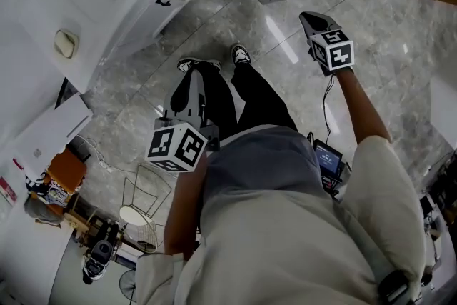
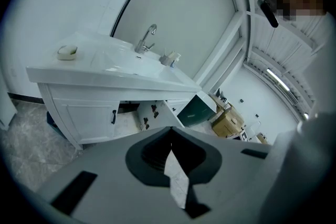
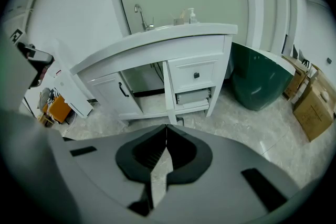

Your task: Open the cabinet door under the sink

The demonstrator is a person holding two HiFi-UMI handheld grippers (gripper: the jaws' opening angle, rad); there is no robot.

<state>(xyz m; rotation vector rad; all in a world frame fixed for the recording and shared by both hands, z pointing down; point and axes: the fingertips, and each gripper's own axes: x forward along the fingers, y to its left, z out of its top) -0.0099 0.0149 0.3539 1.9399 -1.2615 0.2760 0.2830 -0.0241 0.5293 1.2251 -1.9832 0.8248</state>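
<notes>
Empty hand-held gripper (image 2: 170, 131), jaws together, white sink cabinet (image 2: 84, 126) beyond, one door (image 2: 152, 114) swung open

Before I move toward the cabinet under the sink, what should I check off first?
1. Left claw empty: ok, jaws together on nothing.
2. Right claw empty: ok, likewise shut.
3. Claws opened to take a handle: not ok.
4. Black handle on the closed door in view: ok.
5. Claws at the cabinet: not ok, both well short of it.
6. Neighbouring door open: ok, swung out.
</notes>
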